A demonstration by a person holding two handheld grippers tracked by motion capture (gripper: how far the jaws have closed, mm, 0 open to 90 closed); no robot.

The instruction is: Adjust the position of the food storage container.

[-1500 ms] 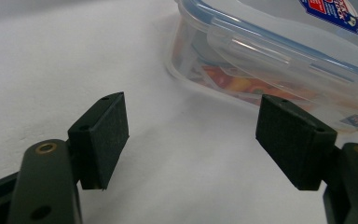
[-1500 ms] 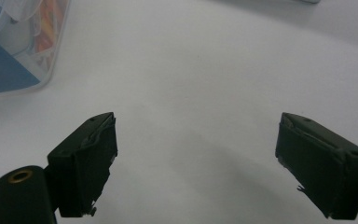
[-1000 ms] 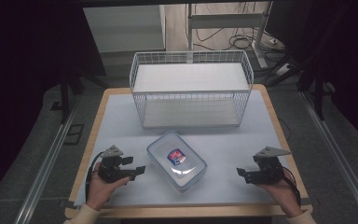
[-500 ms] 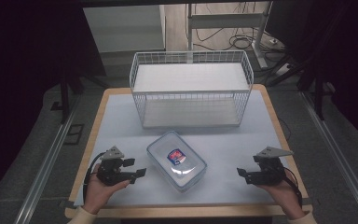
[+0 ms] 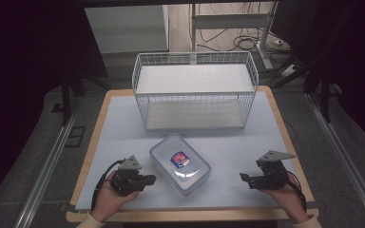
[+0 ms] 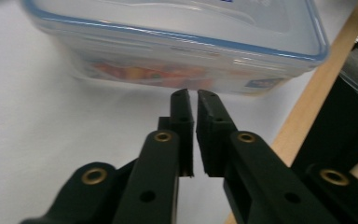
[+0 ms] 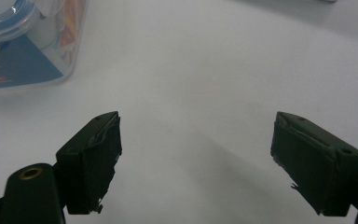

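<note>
Item one, the clear plastic container (image 5: pixel 180 164): it lies flat on the bench's pale mat, near the middle of the near edge, turned at a slant to that edge. Its lid is on, rimmed in blue, with a small red and blue label on top. Through the side wall (image 6: pixel 177 70) you can make out orange and red print, too blurred to read.

Item two, your left gripper (image 5: pixel 148 180): it rests low over the mat just beside the container's left end, toward the near left corner of the bench. Its jaws are nearly together, with only a thin slit between them, and they hold nothing. In the left gripper view the tips (image 6: pixel 195 95) point at the container's side wall and stop just short of it.

Item three, your right gripper (image 5: pixel 245 178): it sits toward the near right corner, well apart from the container. Its jaws stand wide apart (image 7: pixel 196 158) with bare mat between them.

Item four, the white wire basket (image 5: pixel 195 90): it stands across the far half of the bench, behind the container, apart from it.
</note>
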